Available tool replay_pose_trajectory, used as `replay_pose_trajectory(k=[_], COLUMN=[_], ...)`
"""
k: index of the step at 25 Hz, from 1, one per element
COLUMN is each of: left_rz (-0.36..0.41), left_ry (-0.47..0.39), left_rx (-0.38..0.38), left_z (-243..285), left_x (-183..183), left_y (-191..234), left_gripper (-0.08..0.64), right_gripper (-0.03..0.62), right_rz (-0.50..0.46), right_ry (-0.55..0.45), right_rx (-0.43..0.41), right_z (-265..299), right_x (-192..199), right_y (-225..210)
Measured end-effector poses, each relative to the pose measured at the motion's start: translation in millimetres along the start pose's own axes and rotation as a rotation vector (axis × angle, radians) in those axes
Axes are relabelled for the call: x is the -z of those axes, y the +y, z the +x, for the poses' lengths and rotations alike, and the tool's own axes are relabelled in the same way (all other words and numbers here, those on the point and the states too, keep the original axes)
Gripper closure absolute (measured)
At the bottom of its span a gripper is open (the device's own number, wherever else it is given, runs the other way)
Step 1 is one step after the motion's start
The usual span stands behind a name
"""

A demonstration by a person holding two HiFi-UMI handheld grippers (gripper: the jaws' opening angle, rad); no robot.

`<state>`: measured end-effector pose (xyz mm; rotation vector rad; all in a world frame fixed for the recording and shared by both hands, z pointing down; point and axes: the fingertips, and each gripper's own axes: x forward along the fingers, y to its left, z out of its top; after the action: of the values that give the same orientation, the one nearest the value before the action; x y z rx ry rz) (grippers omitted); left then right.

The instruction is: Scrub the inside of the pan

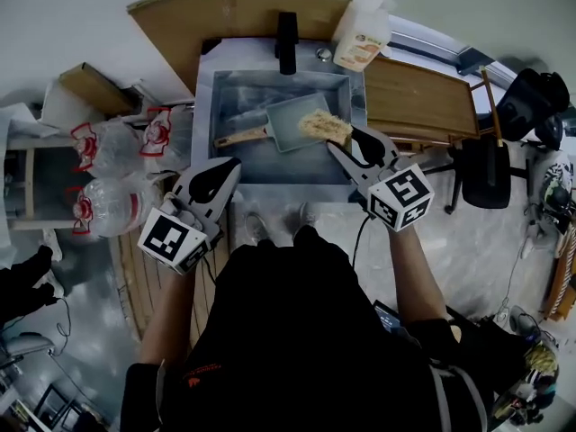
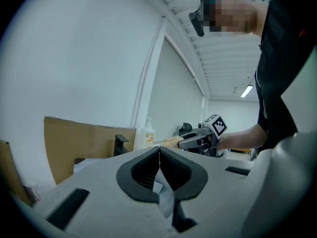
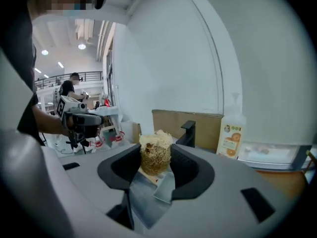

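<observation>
Head view. The pan (image 1: 301, 120) is small and rectangular and lies in the sink (image 1: 236, 171) below the faucet (image 1: 287, 41). Its wooden handle (image 1: 241, 137) points to the left side. The right gripper (image 1: 340, 140) reaches over the sink's front right corner, and the scrubber (image 1: 324, 126) in its tip sits over the pan's right edge. I cannot tell from here whether the two touch. The left gripper (image 1: 219, 175) hovers at the sink's front left rim, near the handle but apart from it. A soap bottle (image 1: 361, 43) stands at the back right.

Handling, as judged: the pan looks like thin metal, so stiff and fairly light, and likely to skate on the sink floor under scrubbing. The wooden handle is the dry, grippy place to pin it. The scrubber looks fibrous, soft and springy, and should squash to fit the corners.

Left gripper view. The jaws are pressed together with nothing between them. This view looks over the sink and does not show the pan. It does show the right gripper from the side.

Right gripper view. The jaws are clamped on the scrubber's lower half, and its frayed top stands proud of them. Only this view confirms that grip. The pan is out of view here too, so its position is known from the head view alone.
</observation>
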<state>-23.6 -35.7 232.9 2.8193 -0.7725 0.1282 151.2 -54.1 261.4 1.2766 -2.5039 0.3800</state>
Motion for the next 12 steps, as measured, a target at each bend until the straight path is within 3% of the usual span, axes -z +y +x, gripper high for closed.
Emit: replay_pose_trajectory(k=[12], left_rz=[0.032], left_ry=[-0.01], left_rx=[0.016], left_z=[10], left_x=[-11], left_y=[-7], left_gripper=[0.54], right_gripper=[0.407], right_rz=[0.141], right_ry=[-0.094], right_rx=[-0.045], right_z=[-18], right_x=[-14], right_y=[4])
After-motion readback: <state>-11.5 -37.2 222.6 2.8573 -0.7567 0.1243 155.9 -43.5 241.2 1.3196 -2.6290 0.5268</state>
